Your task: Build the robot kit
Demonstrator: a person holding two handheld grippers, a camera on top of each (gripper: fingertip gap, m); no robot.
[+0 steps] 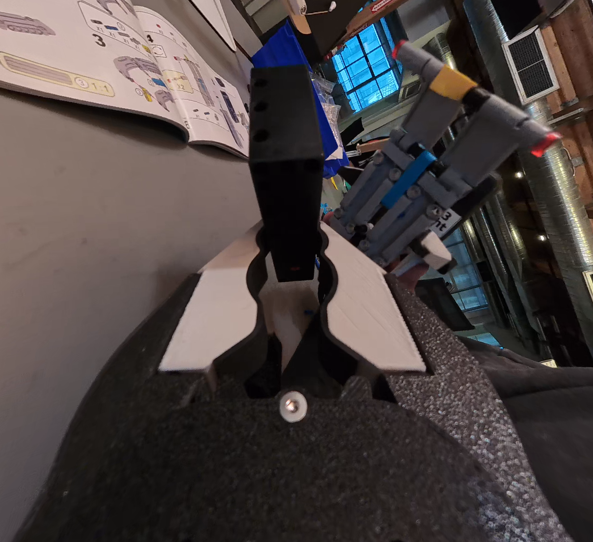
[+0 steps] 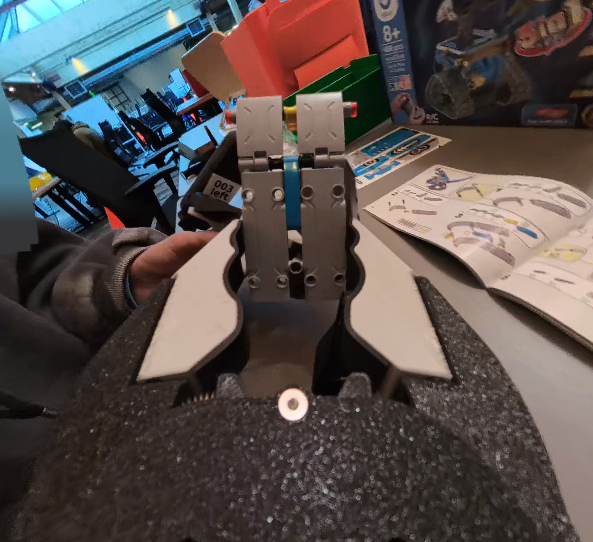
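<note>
Left tongs [image 1: 290, 257] clamp a black block [image 1: 285, 154]; right tongs [image 2: 293, 257] clamp the grey brick assembly [image 2: 292, 199]

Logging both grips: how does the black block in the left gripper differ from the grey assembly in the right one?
The black block is one plain, single-coloured piece; the grey assembly is many parts with blue, yellow and red bits. The block is narrow, with three holes along one side; the assembly is wider, with hinged flaps on top. Both are clamped at their lower end, by the left gripper and the right gripper.
</note>
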